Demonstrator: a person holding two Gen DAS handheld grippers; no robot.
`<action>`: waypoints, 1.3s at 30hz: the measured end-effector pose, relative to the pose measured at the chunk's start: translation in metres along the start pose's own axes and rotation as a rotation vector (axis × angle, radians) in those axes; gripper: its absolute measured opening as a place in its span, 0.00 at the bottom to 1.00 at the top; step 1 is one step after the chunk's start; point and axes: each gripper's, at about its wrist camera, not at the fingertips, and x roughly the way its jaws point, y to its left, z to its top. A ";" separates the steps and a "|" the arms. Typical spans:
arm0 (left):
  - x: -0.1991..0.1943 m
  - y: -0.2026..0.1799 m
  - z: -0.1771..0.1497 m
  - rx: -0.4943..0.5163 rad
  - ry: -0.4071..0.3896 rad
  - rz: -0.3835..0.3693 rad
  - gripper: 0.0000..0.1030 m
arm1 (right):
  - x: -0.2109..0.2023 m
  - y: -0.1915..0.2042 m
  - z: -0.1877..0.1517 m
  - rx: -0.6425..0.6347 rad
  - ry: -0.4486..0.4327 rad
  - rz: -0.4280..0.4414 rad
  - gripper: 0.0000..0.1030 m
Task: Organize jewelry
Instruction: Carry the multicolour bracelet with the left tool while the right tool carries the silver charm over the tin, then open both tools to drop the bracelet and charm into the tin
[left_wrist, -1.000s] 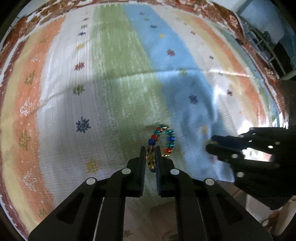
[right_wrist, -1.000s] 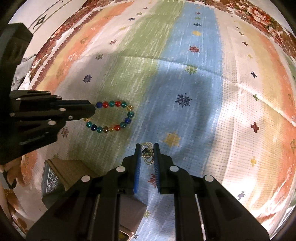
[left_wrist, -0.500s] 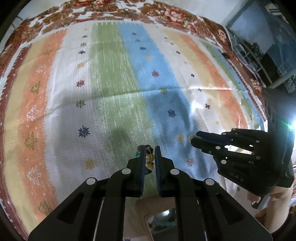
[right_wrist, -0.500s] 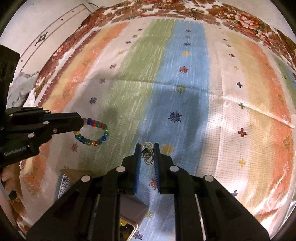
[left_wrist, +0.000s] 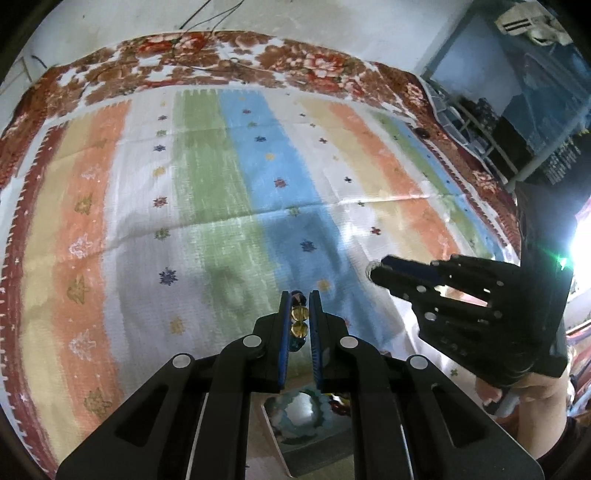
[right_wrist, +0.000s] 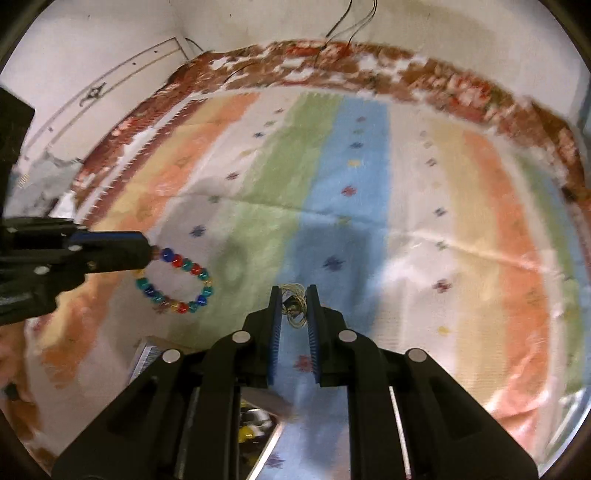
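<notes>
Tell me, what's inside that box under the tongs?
In the left view, the box shows a pale bracelet-like ring and dark red beads. In the right view something yellow sits inside. The left tongs and right tongs cover the rest.

I can't make out a single legible word, number or brand mark in either wrist view. The multicoloured striped woven cloth (left_wrist: 236, 192) carries only small star and cross motifs, not writing. The black plastic body of the right gripper (left_wrist: 373, 274), seen from my left wrist view, shows no lettering I can read. The air-conditioner unit (left_wrist: 528, 22) high on the wall is too small and blurred to show any label.
</notes>
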 end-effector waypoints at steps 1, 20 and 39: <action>-0.001 -0.001 0.000 0.004 -0.002 0.002 0.09 | -0.003 0.001 -0.001 -0.001 -0.013 0.010 0.14; -0.034 -0.029 -0.027 0.050 -0.083 -0.012 0.09 | -0.036 0.009 -0.037 0.052 -0.037 0.040 0.14; -0.052 -0.052 -0.080 0.090 -0.104 -0.041 0.09 | -0.057 0.033 -0.079 0.031 -0.062 0.120 0.14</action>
